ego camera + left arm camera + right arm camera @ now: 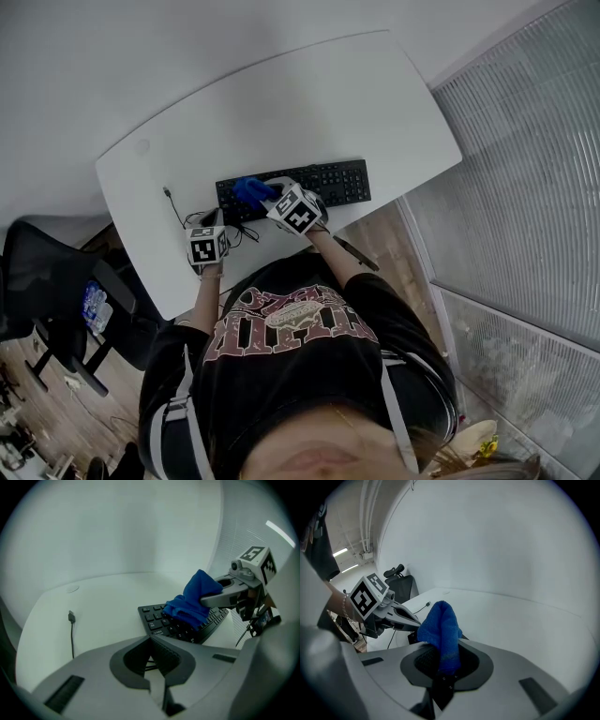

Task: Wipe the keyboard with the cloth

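Observation:
A black keyboard [328,182] lies near the front edge of the white table [309,103]. My right gripper [269,195] is shut on a blue cloth [250,190], which rests on the keyboard's left part. In the right gripper view the cloth [440,627] stands bunched up out of the closed jaws of the right gripper [443,660]. My left gripper [212,223] hovers just left of the keyboard's near corner, shut and holding nothing. The left gripper view shows its own jaws [151,638] closed together, with the cloth [193,603] and keyboard [161,619] ahead to the right.
A loose cable with a USB plug [167,193] lies on the table left of the keyboard. A black office chair [47,281] stands at the left below the table. A ribbed glass wall [525,187] runs along the right.

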